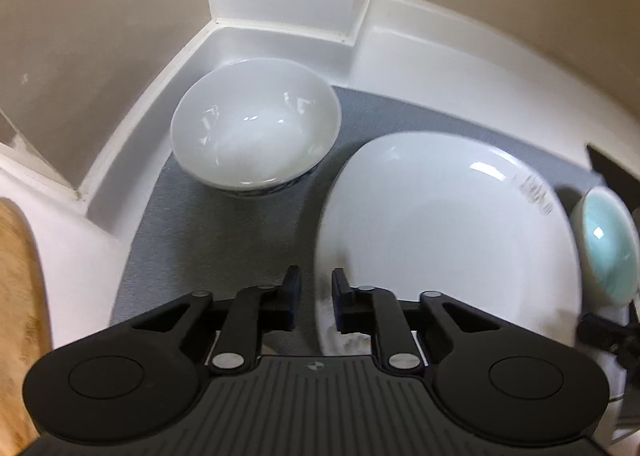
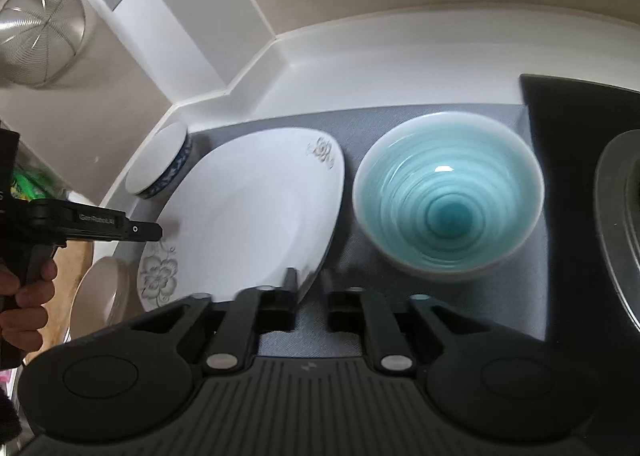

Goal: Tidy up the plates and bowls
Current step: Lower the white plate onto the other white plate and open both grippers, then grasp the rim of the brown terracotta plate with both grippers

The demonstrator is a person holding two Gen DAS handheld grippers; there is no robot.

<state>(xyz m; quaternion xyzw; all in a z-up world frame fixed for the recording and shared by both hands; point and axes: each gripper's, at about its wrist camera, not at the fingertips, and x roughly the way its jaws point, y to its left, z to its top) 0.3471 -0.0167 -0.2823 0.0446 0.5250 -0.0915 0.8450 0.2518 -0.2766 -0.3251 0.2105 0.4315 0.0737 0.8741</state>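
Crockery on a grey mat (image 1: pixel 168 240) laid in the corner of a white counter (image 1: pixel 420 68). Left wrist view: left gripper (image 1: pixel 316 296), jaws parted and holding nothing, poised at the near left rim of a white square plate (image 1: pixel 448 240); a white bowl (image 1: pixel 256 124) stands upright behind and to the left, apart from the plate, and a teal-glazed bowl (image 1: pixel 608 248) sits just beyond the plate's right edge. Right wrist view: right gripper (image 2: pixel 310 296), jaws likewise parted and empty, hovers over the mat between the plate's floral-printed near corner (image 2: pixel 158 276) and the teal bowl, whose interior shows concentric rings. A metal strainer (image 2: pixel 40 40) hangs on the wall at upper left. The left tool appears at the left edge, gripped by a hand (image 2: pixel 24 304).
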